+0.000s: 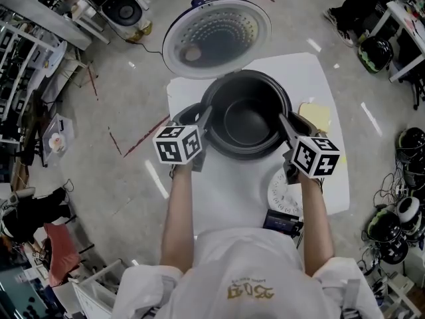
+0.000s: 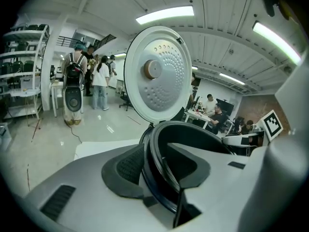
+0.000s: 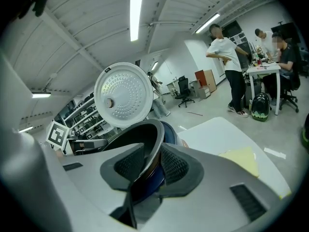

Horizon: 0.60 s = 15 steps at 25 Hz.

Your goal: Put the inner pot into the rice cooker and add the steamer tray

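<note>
The dark inner pot (image 1: pixel 247 118) sits down inside the rice cooker, whose white perforated lid (image 1: pixel 217 35) stands open behind it. My left gripper (image 1: pixel 204 121) straddles the pot's left rim, and my right gripper (image 1: pixel 287 126) straddles the right rim. In the left gripper view the rim (image 2: pixel 155 163) runs between the pads with gaps on both sides of it. In the right gripper view the rim (image 3: pixel 153 149) lies between the pads, and the cooker's blue body (image 3: pixel 168 132) shows behind it. Both grippers are open. A white round perforated tray (image 1: pixel 281 193) lies on the table, partly under my right arm.
The cooker stands on a white table (image 1: pixel 226 198). A yellow cloth (image 1: pixel 316 115) lies to its right and a dark device (image 1: pixel 282 221) near the front edge. Another cooker (image 1: pixel 126 8) sits on the floor at far left. People stand and sit around the room.
</note>
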### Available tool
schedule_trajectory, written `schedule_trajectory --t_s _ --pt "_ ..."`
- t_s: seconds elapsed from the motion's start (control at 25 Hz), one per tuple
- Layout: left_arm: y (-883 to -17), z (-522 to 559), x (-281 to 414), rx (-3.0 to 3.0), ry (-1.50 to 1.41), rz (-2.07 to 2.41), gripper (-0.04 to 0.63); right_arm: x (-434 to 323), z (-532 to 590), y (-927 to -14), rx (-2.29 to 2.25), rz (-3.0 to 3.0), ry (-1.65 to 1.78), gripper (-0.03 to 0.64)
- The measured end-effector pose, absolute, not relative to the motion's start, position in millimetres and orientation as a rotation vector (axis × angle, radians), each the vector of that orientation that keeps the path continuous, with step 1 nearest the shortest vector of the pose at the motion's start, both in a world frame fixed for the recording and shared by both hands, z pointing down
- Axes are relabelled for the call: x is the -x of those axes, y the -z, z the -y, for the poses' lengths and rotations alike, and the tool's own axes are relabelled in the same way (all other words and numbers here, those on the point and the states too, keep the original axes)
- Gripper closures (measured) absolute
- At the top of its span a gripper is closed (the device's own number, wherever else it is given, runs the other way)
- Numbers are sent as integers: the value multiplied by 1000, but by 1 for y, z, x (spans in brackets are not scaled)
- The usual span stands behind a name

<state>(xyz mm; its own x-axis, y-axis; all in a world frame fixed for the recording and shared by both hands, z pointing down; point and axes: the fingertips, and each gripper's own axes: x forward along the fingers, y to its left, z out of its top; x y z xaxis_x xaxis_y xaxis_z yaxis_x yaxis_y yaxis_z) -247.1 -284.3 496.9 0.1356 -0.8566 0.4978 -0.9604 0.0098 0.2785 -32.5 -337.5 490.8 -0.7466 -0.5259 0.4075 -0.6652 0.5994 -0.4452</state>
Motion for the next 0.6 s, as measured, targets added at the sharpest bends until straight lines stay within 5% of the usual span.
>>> schedule_trajectory --t_s 0.6 --pt "-471 233 238 -1888 -4 1788 397 -4 298 -480 -1111 2635 -840 495"
